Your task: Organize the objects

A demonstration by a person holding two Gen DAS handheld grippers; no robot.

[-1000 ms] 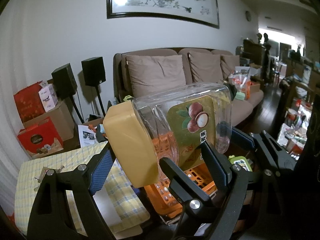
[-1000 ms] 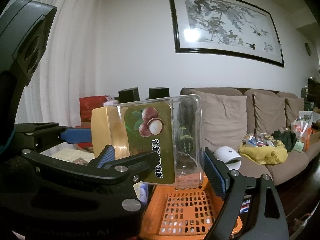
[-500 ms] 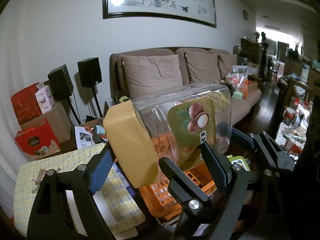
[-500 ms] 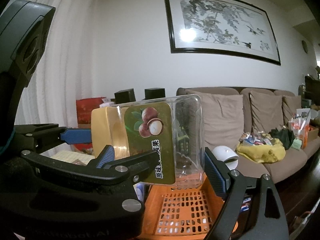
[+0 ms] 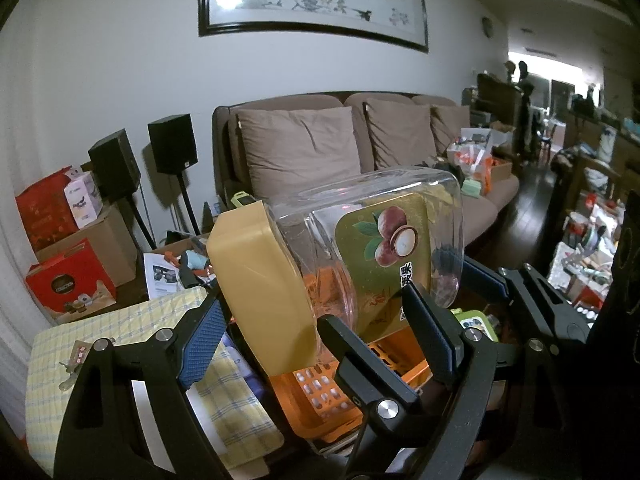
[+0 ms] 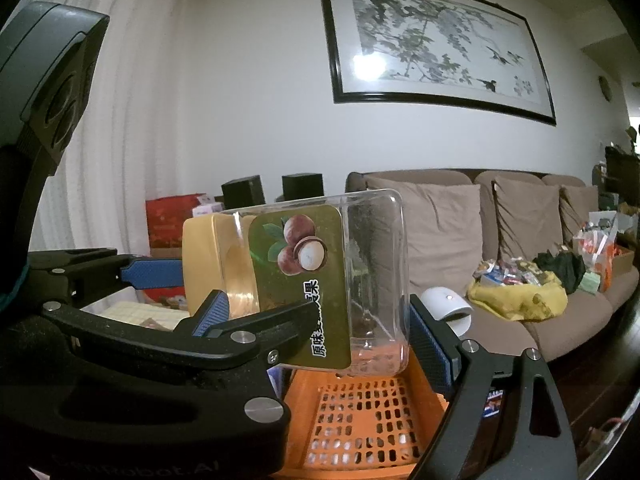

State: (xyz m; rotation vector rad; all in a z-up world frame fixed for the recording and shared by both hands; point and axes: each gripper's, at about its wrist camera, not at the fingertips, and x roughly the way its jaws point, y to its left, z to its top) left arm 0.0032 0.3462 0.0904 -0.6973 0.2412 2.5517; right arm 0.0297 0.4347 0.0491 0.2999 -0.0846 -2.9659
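Both grippers, left (image 5: 316, 328) and right (image 6: 320, 328), pinched one empty jar (image 5: 360, 252) sideways between their jaws; uneven pull risked dropping it onto the basket (image 6: 360, 420) below.

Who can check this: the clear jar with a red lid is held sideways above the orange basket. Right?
No: the lid is yellow, not red, as the left wrist view shows. The clear jar is held sideways above the orange basket.

Clear jar (image 6: 320, 280) with yellow lid (image 6: 208, 260), lying sideways over orange basket (image 6: 360, 420). Right hand-held gripper (image 6: 320, 328) clamps its body; left hand-held gripper (image 6: 176, 288) seems to pinch the lid, contact partly hidden. Brown sofa (image 6: 500, 220) behind.
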